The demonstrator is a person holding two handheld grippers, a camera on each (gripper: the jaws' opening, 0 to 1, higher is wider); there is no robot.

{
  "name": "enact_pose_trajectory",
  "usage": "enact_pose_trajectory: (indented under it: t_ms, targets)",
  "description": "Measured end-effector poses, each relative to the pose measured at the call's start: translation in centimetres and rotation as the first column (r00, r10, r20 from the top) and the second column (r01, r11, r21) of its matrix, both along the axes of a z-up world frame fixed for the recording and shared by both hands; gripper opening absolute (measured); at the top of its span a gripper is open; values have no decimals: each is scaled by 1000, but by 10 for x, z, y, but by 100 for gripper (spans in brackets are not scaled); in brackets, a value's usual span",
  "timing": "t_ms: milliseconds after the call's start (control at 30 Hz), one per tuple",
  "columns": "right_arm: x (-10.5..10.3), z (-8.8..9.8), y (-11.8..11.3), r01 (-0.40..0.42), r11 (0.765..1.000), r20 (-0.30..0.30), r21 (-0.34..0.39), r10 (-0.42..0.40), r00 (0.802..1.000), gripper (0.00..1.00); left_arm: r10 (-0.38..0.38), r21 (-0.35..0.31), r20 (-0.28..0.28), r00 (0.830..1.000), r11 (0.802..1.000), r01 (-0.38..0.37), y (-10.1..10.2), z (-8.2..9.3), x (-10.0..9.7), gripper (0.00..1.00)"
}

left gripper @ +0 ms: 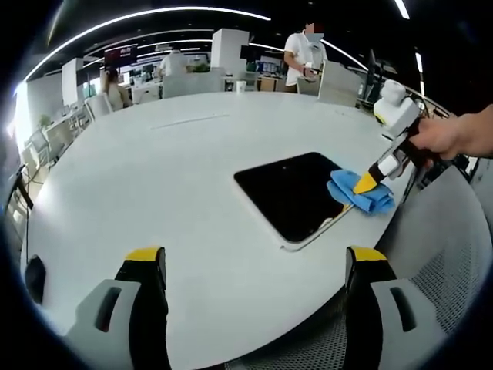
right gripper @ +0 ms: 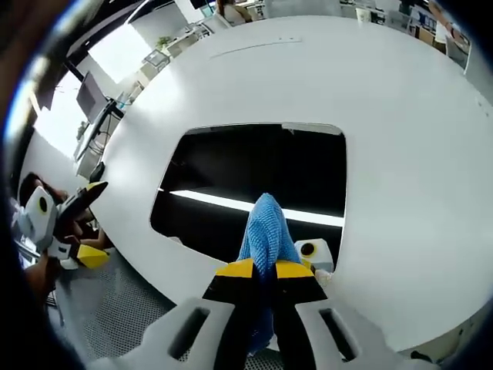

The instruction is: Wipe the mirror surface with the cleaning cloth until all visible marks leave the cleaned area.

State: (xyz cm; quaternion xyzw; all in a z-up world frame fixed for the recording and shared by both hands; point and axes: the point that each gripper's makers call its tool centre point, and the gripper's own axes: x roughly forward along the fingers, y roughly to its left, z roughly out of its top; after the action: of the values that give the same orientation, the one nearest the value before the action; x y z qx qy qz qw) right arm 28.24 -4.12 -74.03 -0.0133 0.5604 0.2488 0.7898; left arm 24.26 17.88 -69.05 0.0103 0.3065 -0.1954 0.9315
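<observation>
Cloth: our right gripper (right gripper: 263, 271) has its jaws pinched on the soft blue microfibre cleaning cloth (right gripper: 264, 223); we judge it light, limp, best bunched.
Mirror: the dark rectangular mirror (left gripper: 293, 193) lies flat on the white round counter (left gripper: 169, 185); likely slick, fragile.
Left gripper (left gripper: 258, 266): jaws wide, holding nothing, near the counter edge.

My right gripper (right gripper: 264, 269), jaws clamped on the blue cleaning cloth (right gripper: 265, 223), presses it onto the dark mirror (right gripper: 254, 166) lying on the white table (right gripper: 400, 116).
</observation>
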Motion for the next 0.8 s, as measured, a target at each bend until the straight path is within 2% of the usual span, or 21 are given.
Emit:
enact_pose_trajectory:
  t_ms: [800]
  targets:
    - [0,1,-2,-7,1000,-17,19,7,1000,2,-8,-7,-3,1000,1000,8,-1,-1,-1,95]
